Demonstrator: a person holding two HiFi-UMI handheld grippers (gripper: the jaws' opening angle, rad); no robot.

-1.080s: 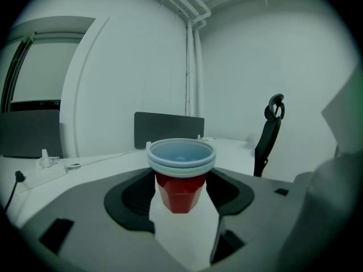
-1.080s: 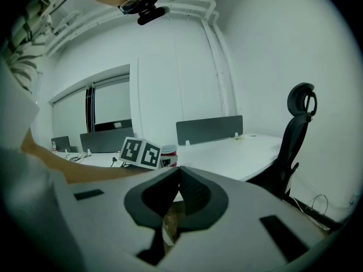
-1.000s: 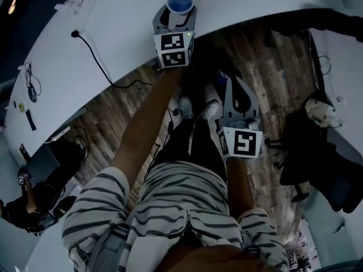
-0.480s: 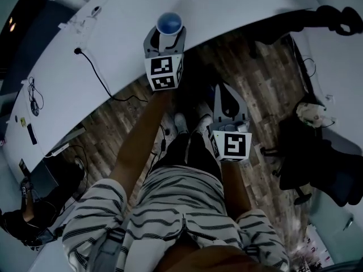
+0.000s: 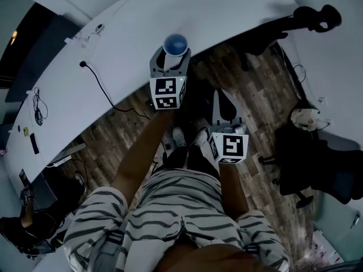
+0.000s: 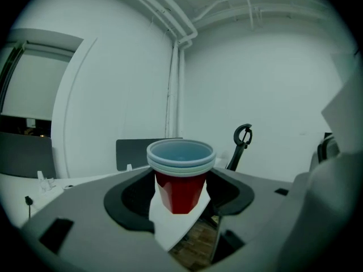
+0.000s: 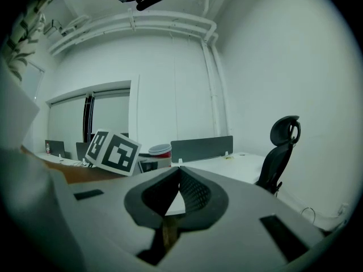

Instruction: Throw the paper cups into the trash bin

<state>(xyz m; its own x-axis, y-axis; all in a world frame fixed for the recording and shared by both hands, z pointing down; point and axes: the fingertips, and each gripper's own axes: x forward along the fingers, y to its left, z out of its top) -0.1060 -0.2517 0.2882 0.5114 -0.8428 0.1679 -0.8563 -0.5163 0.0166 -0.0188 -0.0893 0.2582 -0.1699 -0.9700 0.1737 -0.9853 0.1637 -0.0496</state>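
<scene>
A red paper cup (image 6: 180,177) with a blue inside and a doubled white rim stands upright between the jaws of my left gripper (image 6: 180,194), which is shut on it. From the head view the cup (image 5: 176,44) shows as a blue circle above the white desk's edge (image 5: 238,35), with the left gripper (image 5: 169,67) under it. My right gripper (image 5: 221,98) hangs lower, over the wooden floor near the person's shoes. Its jaws meet at the tips and hold nothing (image 7: 178,171). The right gripper view also catches the cup (image 7: 160,150) beside the left gripper's marker cube (image 7: 116,152).
A long white desk (image 5: 113,44) curves across the top, with a black cable (image 5: 99,84) running over it. A black office chair (image 5: 317,163) stands at the right, also seen as a chair (image 7: 281,146) by another desk. A seated person (image 5: 22,220) is at the lower left.
The left gripper has drawn the cup back from over the desk toward its near edge. The right gripper has stayed low and shut.
</scene>
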